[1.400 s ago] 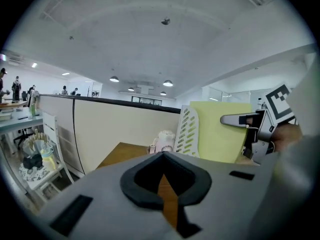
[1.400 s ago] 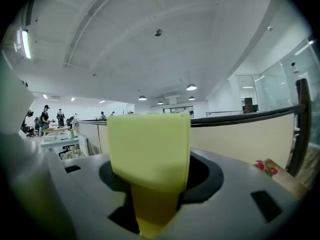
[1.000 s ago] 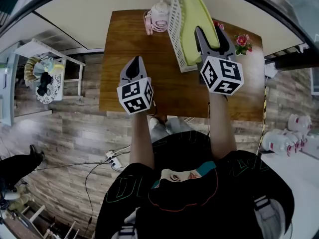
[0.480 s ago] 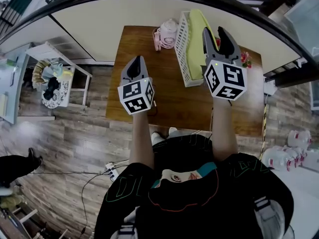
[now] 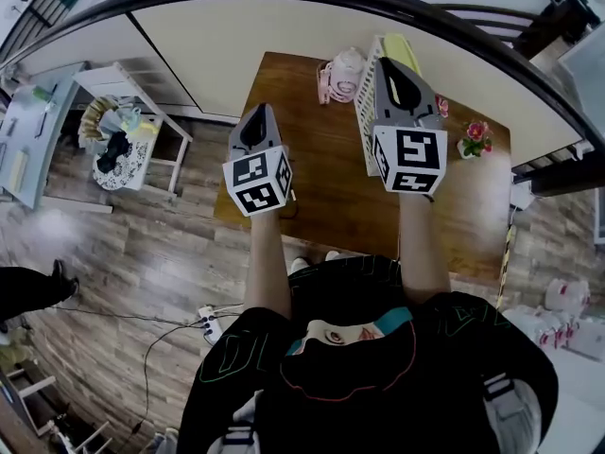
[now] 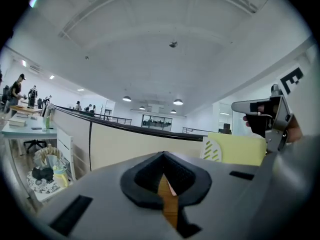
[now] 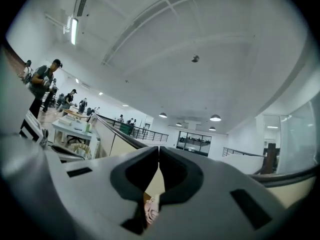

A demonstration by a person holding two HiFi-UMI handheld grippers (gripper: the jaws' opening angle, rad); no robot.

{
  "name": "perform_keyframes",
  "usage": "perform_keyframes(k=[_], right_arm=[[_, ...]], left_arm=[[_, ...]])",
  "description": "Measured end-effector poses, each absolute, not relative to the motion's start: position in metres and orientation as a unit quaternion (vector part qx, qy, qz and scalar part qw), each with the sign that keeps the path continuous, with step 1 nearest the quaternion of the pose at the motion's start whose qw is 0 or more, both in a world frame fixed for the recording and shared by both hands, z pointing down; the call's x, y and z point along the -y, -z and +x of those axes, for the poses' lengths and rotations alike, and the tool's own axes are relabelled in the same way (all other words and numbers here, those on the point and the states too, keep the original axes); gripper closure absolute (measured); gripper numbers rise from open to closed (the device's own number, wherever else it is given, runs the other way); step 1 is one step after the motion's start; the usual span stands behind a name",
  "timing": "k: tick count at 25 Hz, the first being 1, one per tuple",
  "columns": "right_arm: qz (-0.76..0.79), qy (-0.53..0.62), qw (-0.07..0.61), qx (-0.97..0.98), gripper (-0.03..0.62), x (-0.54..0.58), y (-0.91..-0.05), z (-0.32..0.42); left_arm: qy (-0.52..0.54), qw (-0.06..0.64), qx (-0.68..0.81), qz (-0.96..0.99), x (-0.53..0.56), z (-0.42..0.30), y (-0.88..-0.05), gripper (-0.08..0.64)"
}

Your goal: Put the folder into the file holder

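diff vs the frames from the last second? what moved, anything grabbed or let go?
The right gripper has just closed its jaws on nothing, after standing open over the folder, and it has lifted away from it. Nothing was grabbed. Unchanged: the folder stands in the file holder, and the left gripper is shut and empty.

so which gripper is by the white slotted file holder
The right gripper, jaws just closed empty: it overlaps the white slotted file holder; the left gripper is over bare wooden table.
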State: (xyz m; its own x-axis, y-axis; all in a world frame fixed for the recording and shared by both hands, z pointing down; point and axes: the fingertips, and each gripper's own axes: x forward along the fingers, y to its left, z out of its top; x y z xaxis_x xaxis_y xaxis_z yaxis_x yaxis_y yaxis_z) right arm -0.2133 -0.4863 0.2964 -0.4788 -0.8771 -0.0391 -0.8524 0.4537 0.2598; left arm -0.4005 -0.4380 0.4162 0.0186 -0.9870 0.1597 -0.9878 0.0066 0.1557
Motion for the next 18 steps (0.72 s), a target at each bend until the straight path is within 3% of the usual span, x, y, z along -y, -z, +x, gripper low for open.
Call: perform_keyframes(k=[6,18], right_arm=[[0.464,0.116,0.073,0.875,0.581,0.477,-0.319,-0.255],[0.403,-0.039,0.114,0.907,0.589,0.468,-0.420,-0.302]], left_arm=[[-0.005,0.113,0.717,0.687,0.421,-0.421,-0.420,0.560],[-0.026,0.132,0.753,0.644,0.383,-0.460,-0.446,0.560]])
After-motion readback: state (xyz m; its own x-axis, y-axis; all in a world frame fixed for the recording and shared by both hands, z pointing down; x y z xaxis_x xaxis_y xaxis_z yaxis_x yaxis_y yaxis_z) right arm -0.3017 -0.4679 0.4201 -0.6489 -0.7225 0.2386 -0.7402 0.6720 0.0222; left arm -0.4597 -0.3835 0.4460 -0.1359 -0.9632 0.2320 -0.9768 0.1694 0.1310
